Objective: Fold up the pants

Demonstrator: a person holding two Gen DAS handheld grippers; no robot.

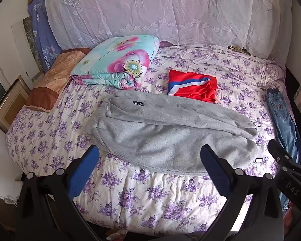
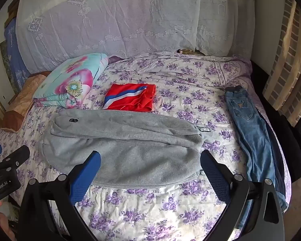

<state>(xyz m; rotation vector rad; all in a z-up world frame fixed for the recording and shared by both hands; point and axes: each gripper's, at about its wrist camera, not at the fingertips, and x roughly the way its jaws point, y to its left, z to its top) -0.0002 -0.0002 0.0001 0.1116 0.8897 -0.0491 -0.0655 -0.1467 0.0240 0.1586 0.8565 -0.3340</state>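
Grey sweatpants [image 1: 170,132] lie across the floral bed, folded lengthwise with one leg over the other; the waist is at the left and the cuffs at the right. They also show in the right wrist view [image 2: 126,146]. My left gripper [image 1: 149,158] is open and empty, held above the near edge of the pants. My right gripper [image 2: 150,164] is open and empty above the same near edge, toward the cuff end. The right gripper also shows in the left wrist view [image 1: 281,156], and the left gripper in the right wrist view [image 2: 8,154].
Folded red shorts [image 1: 192,85] lie behind the pants. Blue jeans [image 2: 250,128] lie along the bed's right edge. A folded floral quilt [image 1: 118,60] and a brown pillow [image 1: 50,82] sit at the back left. A lace-covered pile [image 1: 160,10] stands behind the bed [image 1: 150,198].
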